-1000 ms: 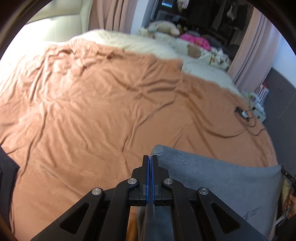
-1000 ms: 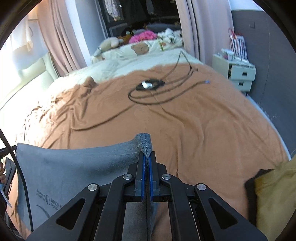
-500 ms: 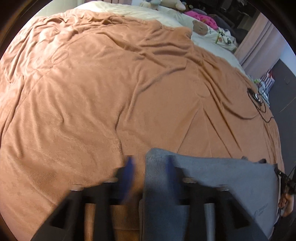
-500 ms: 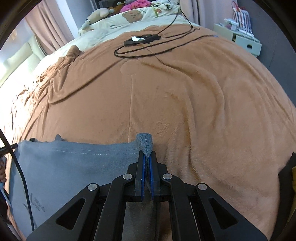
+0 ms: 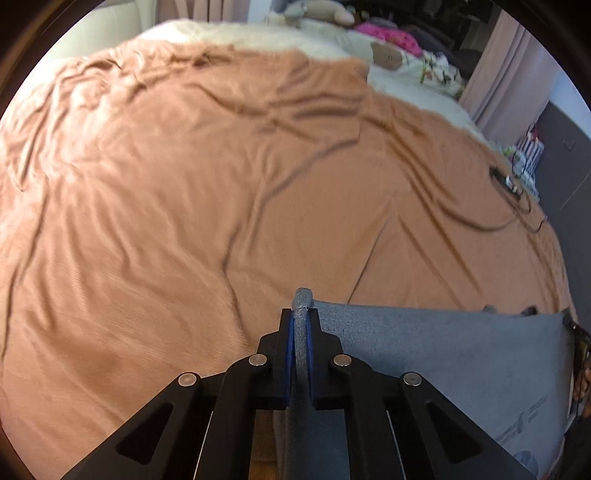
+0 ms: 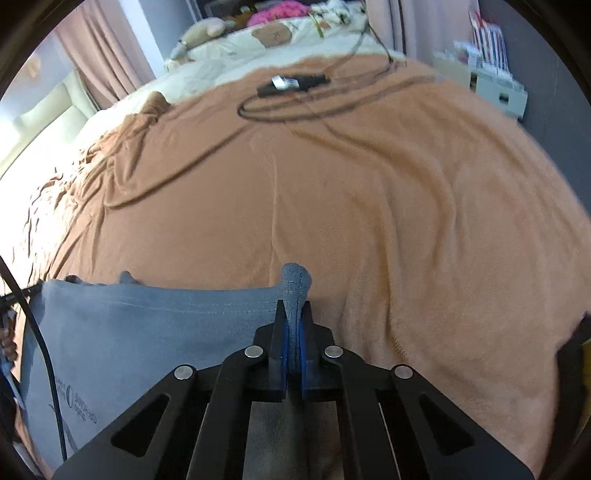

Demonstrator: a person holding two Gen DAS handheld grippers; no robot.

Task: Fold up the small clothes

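A grey garment (image 5: 443,354) with a small printed logo is stretched between my two grippers, low over a brown bedspread (image 5: 221,184). My left gripper (image 5: 300,317) has its jaws closing tight on the garment's left top corner, and a nub of cloth pokes out past the blue pads. In the right wrist view the same garment (image 6: 147,332) spreads to the left. There my right gripper (image 6: 294,310) is shut on the other top corner, with the hem bunched above the pads.
A black cable (image 6: 295,107) with a small device lies looped at the far side of the bedspread (image 6: 369,184). Pillows and soft toys (image 6: 207,29) sit beyond it. A dark and yellow cloth (image 6: 580,350) lies at the right edge. White drawers (image 6: 495,88) stand beside the bed.
Both grippers came down toward the bed with the garment. The left gripper stood open half a second ago and is shut on the corner again. The right kept its hold.
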